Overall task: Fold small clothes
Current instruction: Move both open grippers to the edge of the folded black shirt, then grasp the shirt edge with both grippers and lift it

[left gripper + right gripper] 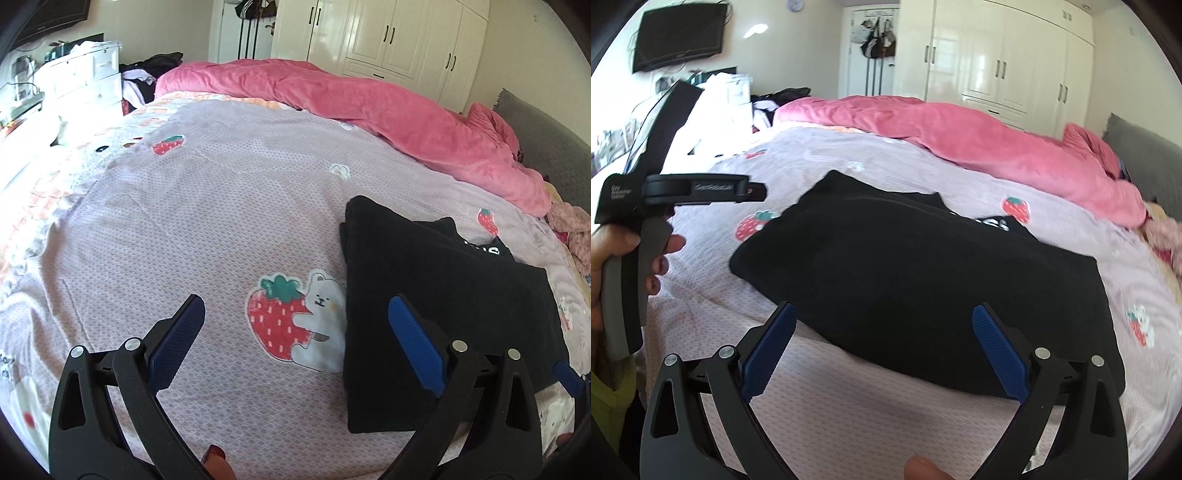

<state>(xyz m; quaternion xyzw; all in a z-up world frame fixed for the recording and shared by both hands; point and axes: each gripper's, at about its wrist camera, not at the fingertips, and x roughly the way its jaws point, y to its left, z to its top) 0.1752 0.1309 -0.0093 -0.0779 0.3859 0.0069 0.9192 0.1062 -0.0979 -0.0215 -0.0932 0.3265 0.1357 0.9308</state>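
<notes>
A black garment (443, 295) lies folded into a thick rectangle on the lilac strawberry-print sheet (184, 221), with white lettering showing at its far edge. My left gripper (294, 308) is open above the bare sheet just left of the garment, over a strawberry-and-bear print, with nothing between its blue pads. In the right wrist view the black garment (923, 277) fills the middle. My right gripper (884, 314) is open over the garment's near edge, its pads not pressing the cloth. A hand (613, 258) at the left edge holds the left tool.
A pink quilt (369, 107) is bunched along the far side of the bed. A grey headboard (546, 140) stands at the right, with a small pile of pink clothes (576, 236) beside it. White wardrobes (1015, 55) and cluttered white drawers (85, 77) line the walls.
</notes>
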